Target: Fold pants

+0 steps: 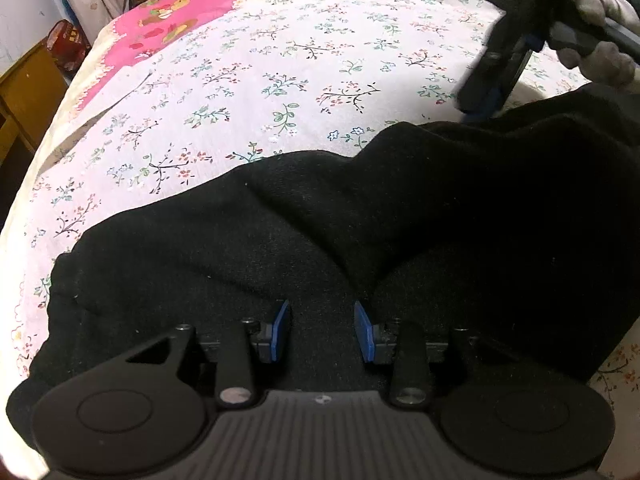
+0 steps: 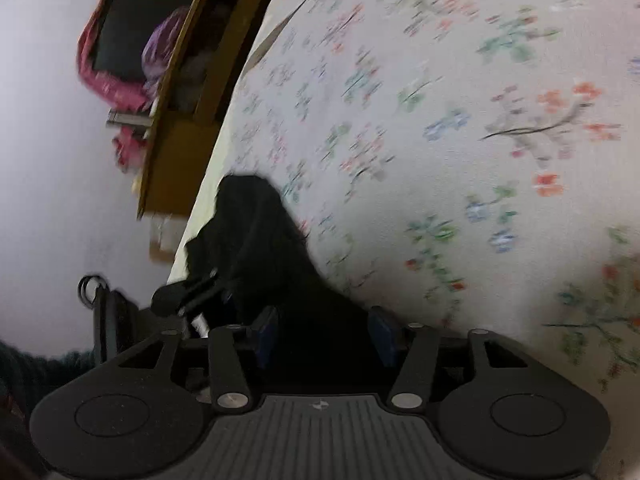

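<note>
Nearest the left wrist lens, the left gripper is seen with its blue pads standing apart above the black pants, no cloth caught between them; whether the tips touch the fabric cannot be told. Black pants are spread in a rumpled band across the floral bedsheet, with a deep crease running down the middle and a thicker, hemmed edge at the left. At the far right end of the garment, the right gripper is held by a gloved hand and is lowered to the cloth's upper edge. In the blurred right wrist view its jaws are shown parted with dark fabric lying between and beyond them; a firm clamp is not seen, and the pads appear clear of the cloth. The material is judged soft, thick and limp, light enough to lift but apt to sag and bunch, and not slippery or fragile. A hold is best taken at the outer edges or hems, where layers are doubled, so that both layers can be pinched together and carried over evenly.
</note>
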Demonstrator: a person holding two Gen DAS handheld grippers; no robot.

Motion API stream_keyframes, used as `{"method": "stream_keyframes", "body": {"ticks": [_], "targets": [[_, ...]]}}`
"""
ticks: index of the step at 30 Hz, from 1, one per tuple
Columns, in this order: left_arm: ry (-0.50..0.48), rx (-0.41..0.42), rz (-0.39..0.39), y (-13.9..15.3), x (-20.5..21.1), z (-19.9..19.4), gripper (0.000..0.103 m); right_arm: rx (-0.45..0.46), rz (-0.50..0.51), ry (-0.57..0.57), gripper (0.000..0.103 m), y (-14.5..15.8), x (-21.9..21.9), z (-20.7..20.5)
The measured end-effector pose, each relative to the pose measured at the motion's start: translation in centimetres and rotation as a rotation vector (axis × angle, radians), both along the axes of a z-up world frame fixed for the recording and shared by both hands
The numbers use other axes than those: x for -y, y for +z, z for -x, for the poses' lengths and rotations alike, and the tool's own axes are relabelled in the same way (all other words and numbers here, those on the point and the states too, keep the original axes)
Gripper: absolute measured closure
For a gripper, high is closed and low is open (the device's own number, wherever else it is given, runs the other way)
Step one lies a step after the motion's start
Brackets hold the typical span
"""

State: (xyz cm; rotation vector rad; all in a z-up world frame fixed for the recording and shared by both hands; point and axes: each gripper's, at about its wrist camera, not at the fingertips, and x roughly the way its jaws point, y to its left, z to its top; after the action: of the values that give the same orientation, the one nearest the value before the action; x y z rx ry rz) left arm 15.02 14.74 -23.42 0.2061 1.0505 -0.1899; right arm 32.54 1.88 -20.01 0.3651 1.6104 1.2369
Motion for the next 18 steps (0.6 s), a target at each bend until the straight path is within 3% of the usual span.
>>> {"method": "stream_keyframes", "body": {"ticks": [4,10,13,18], "targets": [[-0.002,-0.006,-0.010,0.0,0.2,0.0,0.058,-0.026,-0.061,0.152,0.047,0.0,-1.3,1.7],[-0.005,-0.017,-0.029,0.1,0.6,-0.2,0.057,-0.005,-0.116,0.162,0.047,2.3,-0.3,2.6],[-0.008,-0.017,-0.033,0.1,0.7,-0.3,0.057,0.053,-0.080,0.212,0.047,2.9,0.8,3.6],[-0.021,-0.023,-0.042,0.2,0.9,-0.4,0.057,0.022,-0.013,0.254,0.049,1.3,1.5,3.0]]}}
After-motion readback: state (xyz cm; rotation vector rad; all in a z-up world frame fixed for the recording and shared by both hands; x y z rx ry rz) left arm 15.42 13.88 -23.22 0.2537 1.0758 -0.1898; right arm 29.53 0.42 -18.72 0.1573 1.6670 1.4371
